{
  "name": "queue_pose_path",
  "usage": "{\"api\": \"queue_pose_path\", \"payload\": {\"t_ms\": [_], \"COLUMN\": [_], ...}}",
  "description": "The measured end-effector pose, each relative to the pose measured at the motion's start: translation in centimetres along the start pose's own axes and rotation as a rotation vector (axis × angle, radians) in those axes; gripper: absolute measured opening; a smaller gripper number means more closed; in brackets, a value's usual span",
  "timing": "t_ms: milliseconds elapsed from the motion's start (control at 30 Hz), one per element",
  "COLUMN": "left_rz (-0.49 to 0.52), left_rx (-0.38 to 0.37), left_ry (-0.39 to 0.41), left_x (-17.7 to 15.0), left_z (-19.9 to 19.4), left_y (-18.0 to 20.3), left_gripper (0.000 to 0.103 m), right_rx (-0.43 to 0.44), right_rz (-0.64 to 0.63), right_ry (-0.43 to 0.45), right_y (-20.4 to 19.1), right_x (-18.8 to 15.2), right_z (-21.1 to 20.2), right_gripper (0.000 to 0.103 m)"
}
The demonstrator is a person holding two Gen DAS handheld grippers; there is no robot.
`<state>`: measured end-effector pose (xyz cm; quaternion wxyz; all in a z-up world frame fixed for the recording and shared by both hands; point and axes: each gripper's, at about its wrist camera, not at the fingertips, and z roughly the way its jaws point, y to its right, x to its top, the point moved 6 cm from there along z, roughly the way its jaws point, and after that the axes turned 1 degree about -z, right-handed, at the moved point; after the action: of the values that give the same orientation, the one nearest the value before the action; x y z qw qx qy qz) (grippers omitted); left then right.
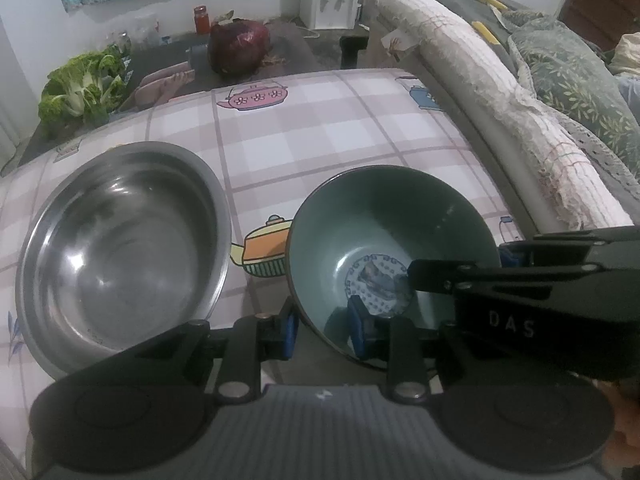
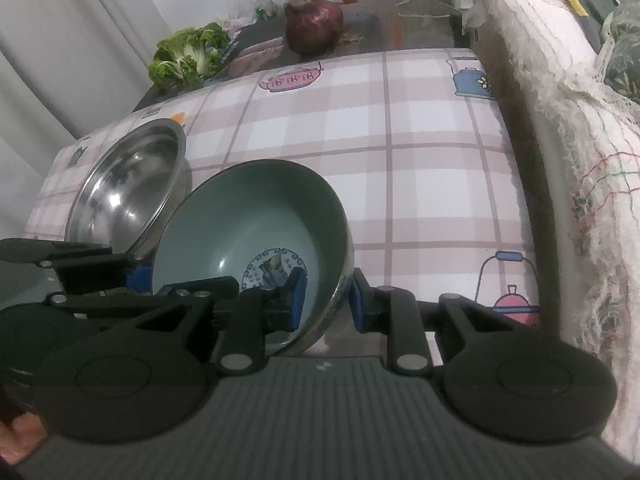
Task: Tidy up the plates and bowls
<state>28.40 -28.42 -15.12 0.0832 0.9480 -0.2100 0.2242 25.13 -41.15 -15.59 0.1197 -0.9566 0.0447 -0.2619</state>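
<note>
Teal-green bowl (image 1: 384, 236) clamped at its rim by both grippers, on the checked tablecloth (image 1: 320, 140).
Left gripper (image 1: 324, 330) pinches the near rim, one blue pad inside, one outside. Right gripper (image 2: 326, 298) is closed the same way on the bowl's right rim; bowl sits tilted in the right wrist view. Steel bowl (image 1: 120, 252) stands just beside it on the left, rims close; contact unclear. Red cabbage (image 1: 239, 46) and leafy greens (image 1: 80, 92) lie beyond the cloth.

Two bowls on the table

The ceramic bowl (image 1: 384, 240) is sitting right of the steel bowl (image 1: 120, 248), both near the table's (image 1: 320, 136) front edge.
</note>
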Motion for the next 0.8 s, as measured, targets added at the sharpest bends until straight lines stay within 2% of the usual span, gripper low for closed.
{"api": "queue_pose_path", "payload": {"t_ms": [800], "left_rz": [0.000], "left_rx": [-0.008], "left_ry": [0.043], "left_x": [0.8], "left_z": [-1.9], "left_y": [-0.2], "left_gripper": [0.027], "right_rx": [-0.021], "right_rz": [-0.010], "right_ry": [0.028], "right_y": [-0.4], "right_x": [0.7], "right_z": [-1.1], "right_gripper": [0.022]}}
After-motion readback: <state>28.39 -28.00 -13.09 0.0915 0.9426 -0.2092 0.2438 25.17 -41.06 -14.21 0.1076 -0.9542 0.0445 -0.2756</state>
